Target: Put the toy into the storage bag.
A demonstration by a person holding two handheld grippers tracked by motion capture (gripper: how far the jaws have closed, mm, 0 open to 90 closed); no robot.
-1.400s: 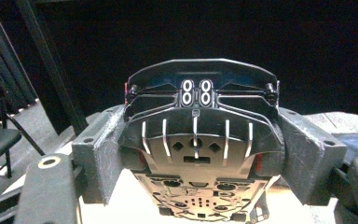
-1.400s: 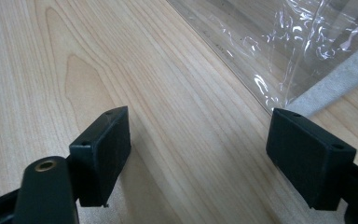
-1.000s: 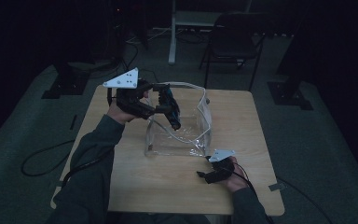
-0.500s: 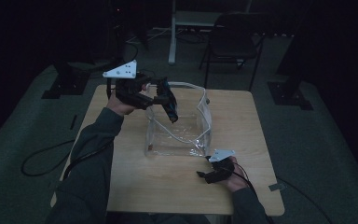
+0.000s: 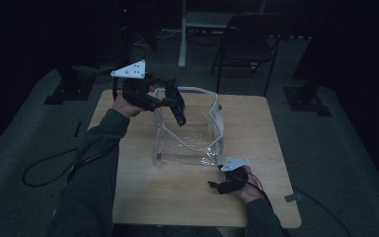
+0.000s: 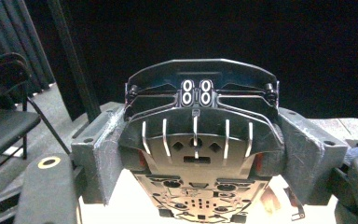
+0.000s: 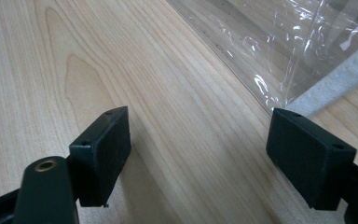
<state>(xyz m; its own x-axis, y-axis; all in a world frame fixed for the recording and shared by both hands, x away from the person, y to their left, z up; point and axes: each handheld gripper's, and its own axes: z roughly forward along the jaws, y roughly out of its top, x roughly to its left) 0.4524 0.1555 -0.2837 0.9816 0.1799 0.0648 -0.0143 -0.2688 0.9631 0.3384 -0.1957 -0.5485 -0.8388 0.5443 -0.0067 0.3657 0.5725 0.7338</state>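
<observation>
left gripper (image 5: 175, 106): mine, raised above the far left part of the table, over the far left rim of the clear bag; grey three-cornered plate on top.
left jaws: clenched on a black flat device; in the left gripper view each pad presses a side of it.
black device (image 6: 200, 140): wide, flat, dark plastic, with a curved top edge, a row of pale slits across its face and small white oval marks near the top; held upright between my left jaws; in the high view it hangs tilted, its lower end over the bag's opening. whether it touches the bag i cannot tell.
table (image 5: 128, 197): pale wood, square; carries the bag and my right gripper.
clear bag (image 5: 190, 143): see-through plastic, standing open about the middle of the table, nearer the far edge than the near one; pale trim along the rim, a pale handle strip hanging inside; near right corner just beside my right gripper.
right gripper (image 5: 217, 186): mine, low on the table toward the near right corner, jaws pointing left along the wood.
right jaws: released, standing wide, bare wood grain between the pads.
bag from the right gripper view (image 7: 279, 51): crinkled clear wall at upper right, close to my right pad (image 7: 310, 154), apart from it.
chair (image 5: 249, 47): dark, on the floor beyond the far edge of the table.
</observation>
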